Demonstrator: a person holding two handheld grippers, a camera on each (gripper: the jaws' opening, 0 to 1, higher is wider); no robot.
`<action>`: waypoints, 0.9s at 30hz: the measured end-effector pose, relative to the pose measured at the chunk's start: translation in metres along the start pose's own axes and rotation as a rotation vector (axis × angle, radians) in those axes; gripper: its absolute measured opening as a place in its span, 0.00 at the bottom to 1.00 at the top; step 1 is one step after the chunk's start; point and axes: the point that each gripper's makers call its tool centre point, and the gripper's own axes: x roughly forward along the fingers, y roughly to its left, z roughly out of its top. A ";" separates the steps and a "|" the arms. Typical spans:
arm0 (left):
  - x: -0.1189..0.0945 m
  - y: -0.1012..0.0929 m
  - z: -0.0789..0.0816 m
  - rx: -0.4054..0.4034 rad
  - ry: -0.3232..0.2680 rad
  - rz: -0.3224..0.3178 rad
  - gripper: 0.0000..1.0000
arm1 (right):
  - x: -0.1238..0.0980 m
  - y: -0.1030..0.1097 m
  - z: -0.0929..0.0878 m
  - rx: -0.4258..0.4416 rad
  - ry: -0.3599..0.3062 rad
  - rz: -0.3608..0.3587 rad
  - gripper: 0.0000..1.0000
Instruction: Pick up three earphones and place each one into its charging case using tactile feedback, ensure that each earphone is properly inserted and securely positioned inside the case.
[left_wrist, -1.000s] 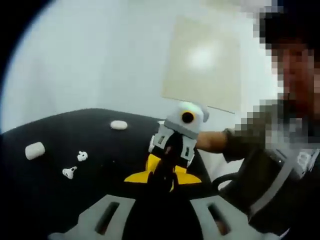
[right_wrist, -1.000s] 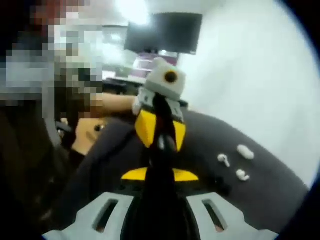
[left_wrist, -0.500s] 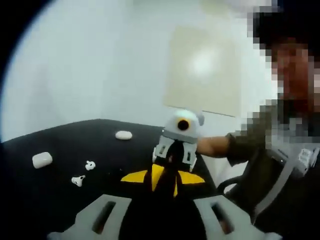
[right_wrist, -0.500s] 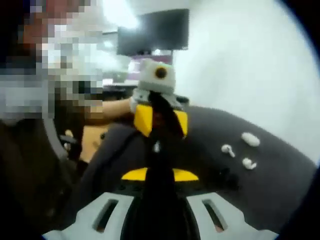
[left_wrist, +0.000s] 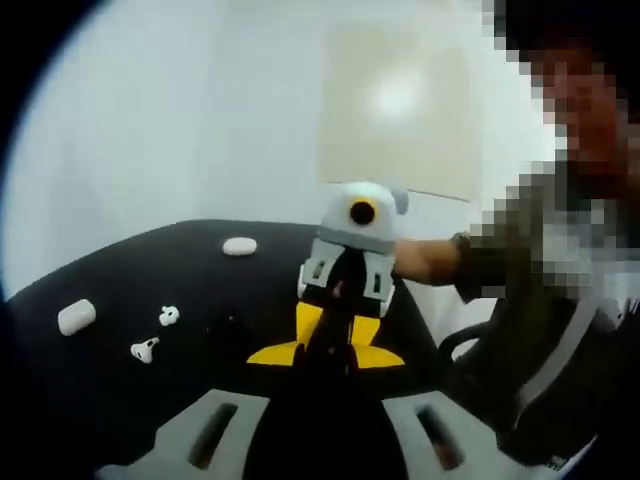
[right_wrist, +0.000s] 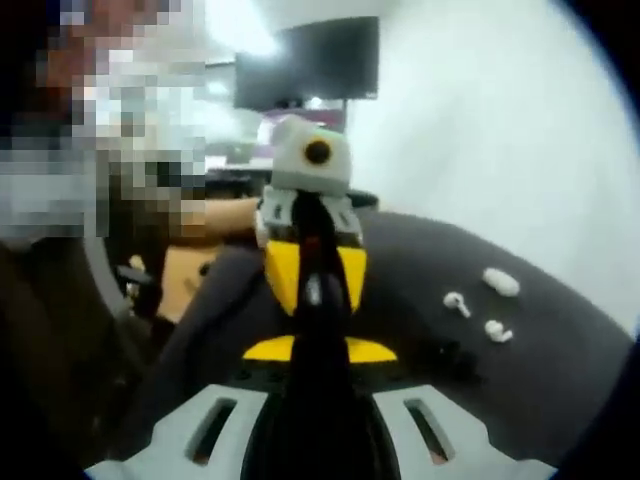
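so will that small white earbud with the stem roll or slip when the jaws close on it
Probably. The small white earbud with the stem looks glossy and rounded, so it may slip. Its stem should stop it rolling far on the black table. It looks light, so a nudge likely shifts it.

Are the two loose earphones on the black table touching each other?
Apart. In the left gripper view, bare black table shows between the upper earphone and the lower earphone; the right gripper view shows the same gap.
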 end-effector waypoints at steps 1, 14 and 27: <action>-0.001 0.000 0.000 -0.022 0.002 -0.008 0.15 | 0.000 0.001 0.001 -0.021 -0.001 -0.004 0.18; -0.008 0.012 0.011 -0.086 -0.081 0.041 0.11 | -0.001 0.003 0.003 -0.095 -0.013 -0.017 0.18; -0.013 -0.007 -0.011 -0.095 0.026 -0.043 0.20 | 0.000 0.001 0.000 0.072 -0.023 0.043 0.18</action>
